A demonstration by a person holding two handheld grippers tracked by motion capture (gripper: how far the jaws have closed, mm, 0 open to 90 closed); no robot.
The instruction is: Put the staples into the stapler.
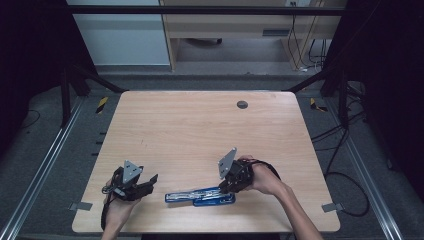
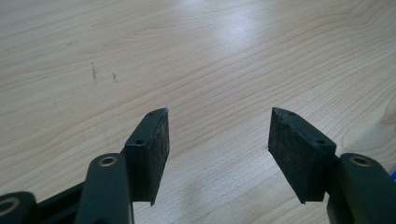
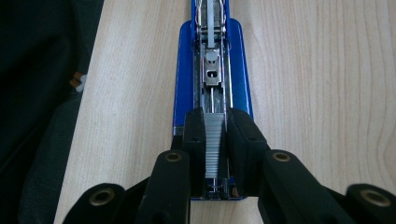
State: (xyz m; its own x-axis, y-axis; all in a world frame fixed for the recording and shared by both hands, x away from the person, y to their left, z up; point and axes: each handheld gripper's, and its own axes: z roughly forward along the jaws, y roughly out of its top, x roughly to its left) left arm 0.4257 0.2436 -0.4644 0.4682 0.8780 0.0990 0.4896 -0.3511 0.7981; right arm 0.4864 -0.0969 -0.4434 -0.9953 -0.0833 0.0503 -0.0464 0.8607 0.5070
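Observation:
A blue stapler [image 1: 200,196] lies swung open along the front of the wooden table [image 1: 200,125], its metal magazine facing up. In the right gripper view the stapler [image 3: 238,70] runs straight away from me, and a silver strip of staples [image 3: 215,144] sits in the near end of its channel. My right gripper [image 3: 215,114] is shut on that strip, one pad against each side. From above, the right gripper [image 1: 226,187] tilts down onto the stapler's right end. My left gripper [image 1: 151,181] rests at the front left, apart from the stapler; its jaws [image 2: 218,114] stand open over bare wood.
A round grey grommet [image 1: 242,104] sits near the table's far edge. The table's front edge [image 3: 88,93] runs close beside the stapler, with dark floor beyond it. Metal rails [image 1: 45,165] and cables [image 1: 345,180] flank the table.

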